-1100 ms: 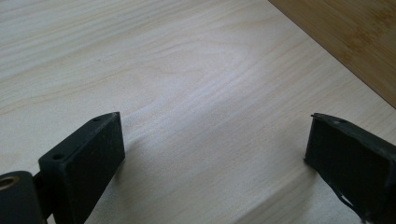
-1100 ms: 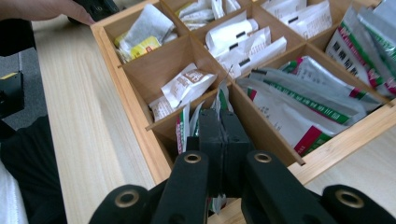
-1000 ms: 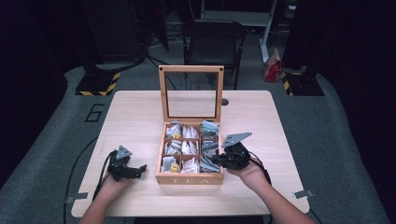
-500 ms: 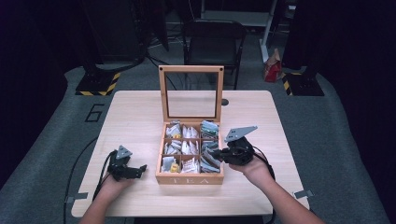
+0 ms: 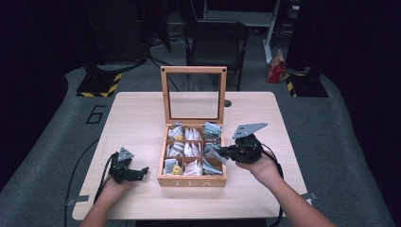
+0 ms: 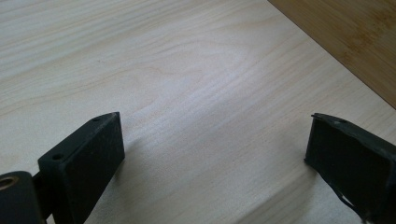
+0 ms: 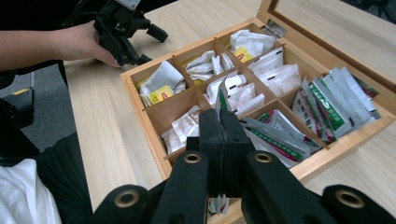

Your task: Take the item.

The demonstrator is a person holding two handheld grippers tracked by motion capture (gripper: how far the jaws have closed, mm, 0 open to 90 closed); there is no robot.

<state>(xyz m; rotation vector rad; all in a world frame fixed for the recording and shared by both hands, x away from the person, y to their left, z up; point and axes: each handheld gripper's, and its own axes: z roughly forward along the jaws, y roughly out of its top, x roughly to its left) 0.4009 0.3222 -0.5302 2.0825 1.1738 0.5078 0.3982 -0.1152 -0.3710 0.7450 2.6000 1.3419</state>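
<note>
Wooden tea box [image 5: 191, 180] lies below the right gripper [image 7: 223, 122], whose jaws pinch a tea bag [image 7: 221, 96]. Left gripper [image 6: 212, 144] rests gaping on the table [image 6: 177, 79].

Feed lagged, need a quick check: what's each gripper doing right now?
Left gripper: open, holding nothing, over the table.
Right gripper: closed on a tea bag above the tea box.

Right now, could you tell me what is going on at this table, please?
A person is picking a tea bag packet out of the open wooden tea box. The right tool is shut on the packet, holding it edge-up above the compartments. The left tool rests open on the table beside the box, holding nothing. The box's glass lid stands upright.
</note>
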